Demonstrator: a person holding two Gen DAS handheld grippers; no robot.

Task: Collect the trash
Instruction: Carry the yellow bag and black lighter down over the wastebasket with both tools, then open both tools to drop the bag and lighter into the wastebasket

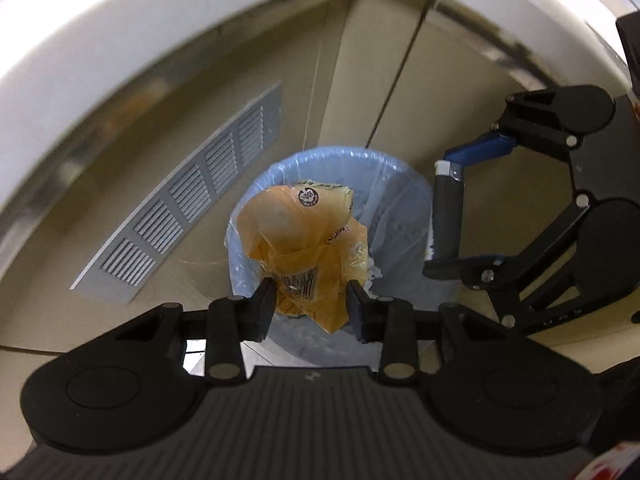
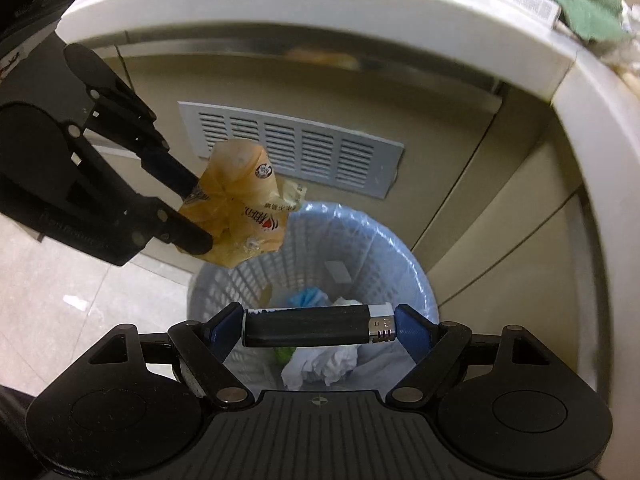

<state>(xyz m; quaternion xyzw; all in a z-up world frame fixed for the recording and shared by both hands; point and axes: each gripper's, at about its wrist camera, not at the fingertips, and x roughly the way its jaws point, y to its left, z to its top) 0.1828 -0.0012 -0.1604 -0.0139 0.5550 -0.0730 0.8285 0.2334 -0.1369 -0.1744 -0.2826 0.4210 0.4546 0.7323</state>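
I can read "100" inside a round black seal on the orange wrapper (image 1: 304, 240). It also carries a barcode and red Chinese print I cannot make out.

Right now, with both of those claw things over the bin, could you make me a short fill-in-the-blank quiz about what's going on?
1. The left gripper is closed on a crumpled ____ wrapper.
2. The right gripper holds a black ____ by its two ends.
3. Both hang above a blue bin lined with a clear plastic ____.
4. On the cabinet behind the bin sits a grey ____ with slats.

Missing words: orange; lighter; bag; vent
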